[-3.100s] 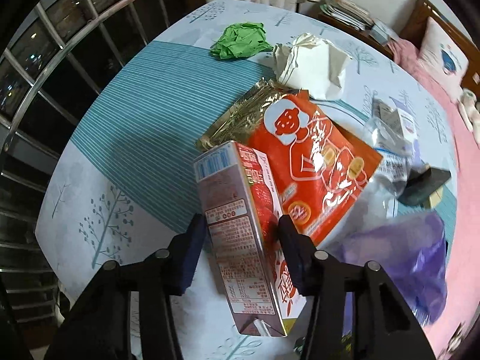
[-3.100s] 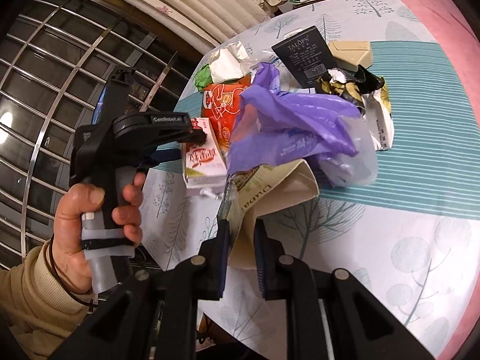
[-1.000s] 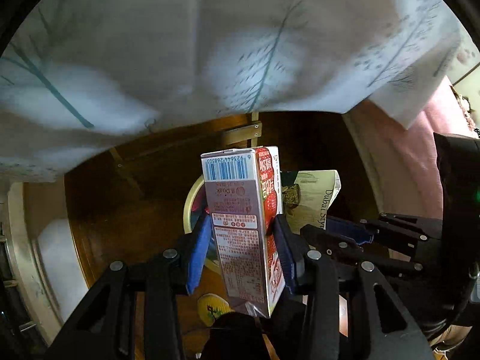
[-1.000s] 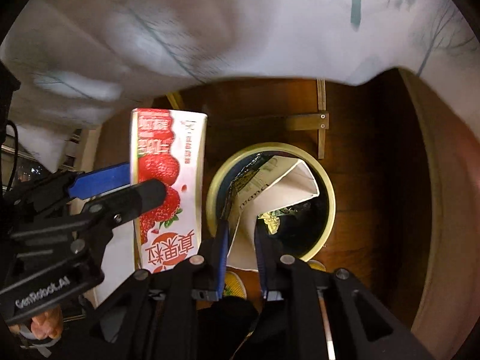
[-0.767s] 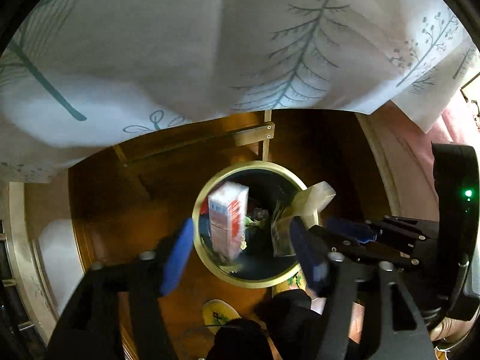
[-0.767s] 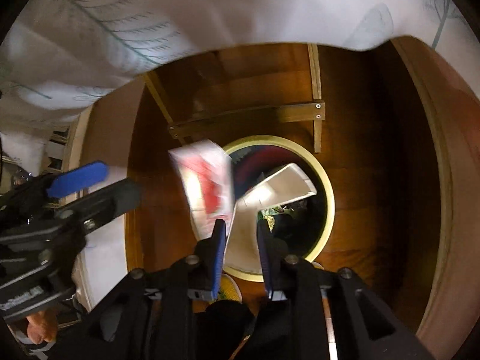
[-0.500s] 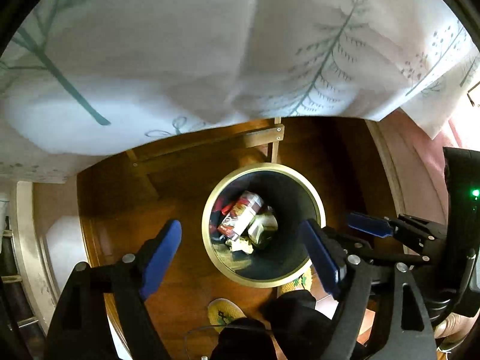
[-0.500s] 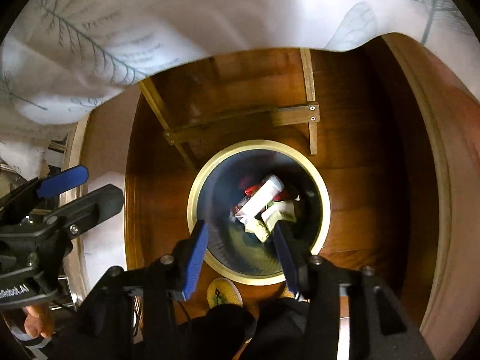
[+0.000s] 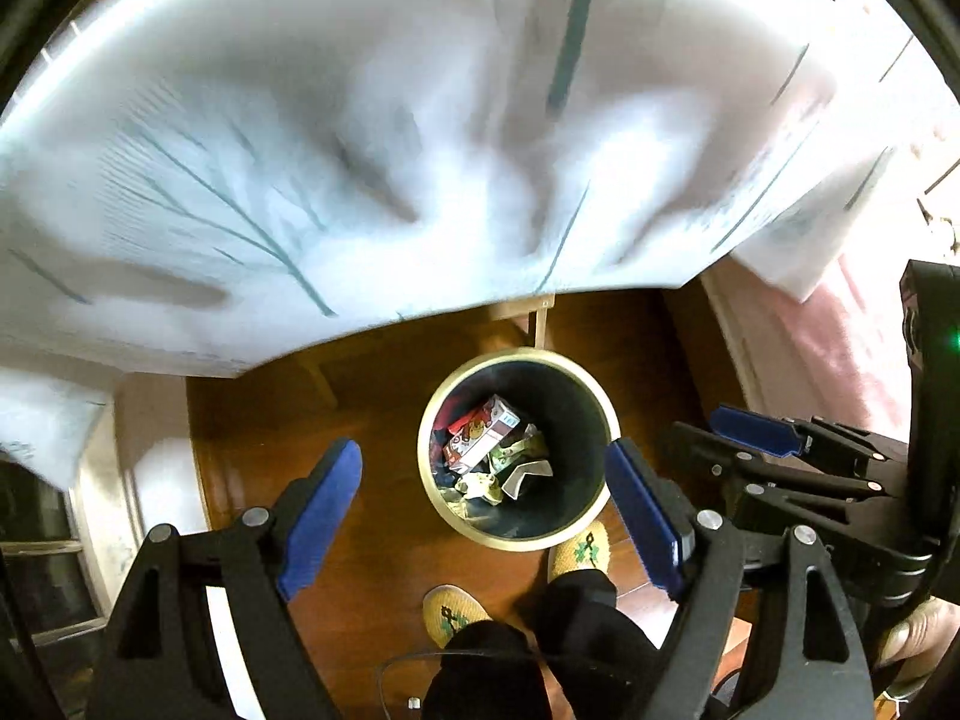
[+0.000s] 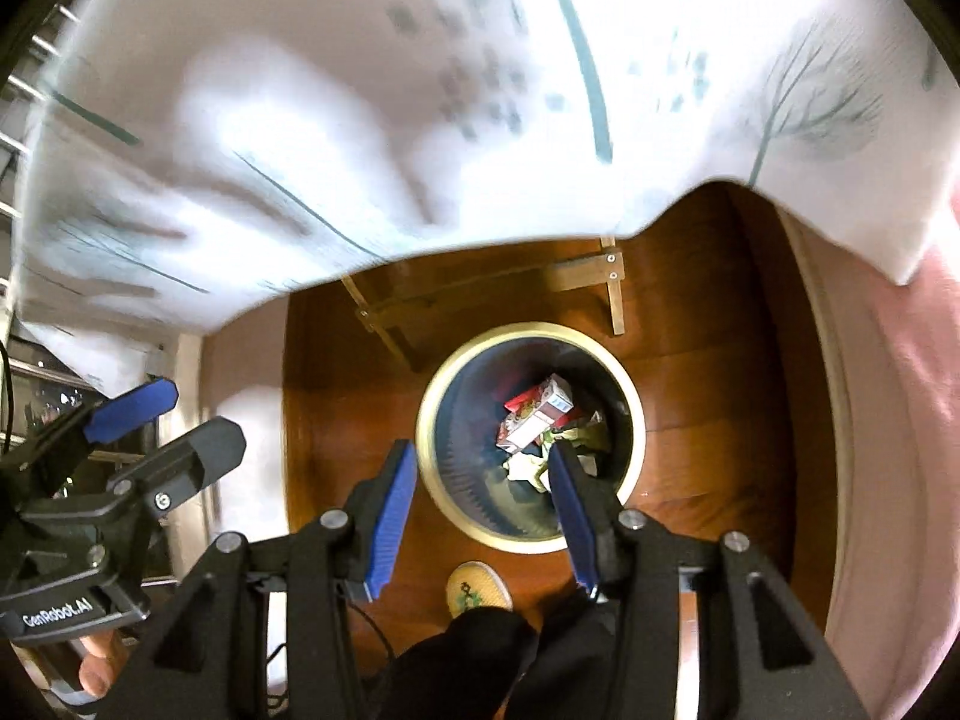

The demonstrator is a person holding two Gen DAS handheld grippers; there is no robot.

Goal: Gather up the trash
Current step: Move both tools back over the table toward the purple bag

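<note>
My left gripper [image 9: 483, 507] points steeply down with its blue-padded jaws spread wide and nothing between them. My right gripper [image 10: 483, 510] hangs beside it, its jaws also apart, less widely, and bare of any load; in the left view it shows at the right edge, where a hand [image 9: 915, 636] holds its grip.

Just below the jaws are my dark trouser legs [image 9: 540, 654] and two yellow patterned slippers [image 9: 579, 549] on the brown wooden floor [image 9: 366, 546].

Touching the toe of one slipper stands the round waste bin [image 9: 579, 531], dark inside with a pale gold rim. The trash lies at its bottom: the red-and-white strawberry drink carton [image 9: 480, 435] rests tilted on top of crumpled paper and wrappers [image 9: 498, 477]. In the right view the carton [image 10: 537, 414] sits just past my right-hand fingertip.

Beyond the bin, wooden table braces [image 10: 591, 276] cross the floor. Above them hangs the white tablecloth [image 9: 372, 138] with teal tree and leaf prints, blurred, filling the upper half of both views. Pink bedding [image 10: 900, 420] runs along the right side.
</note>
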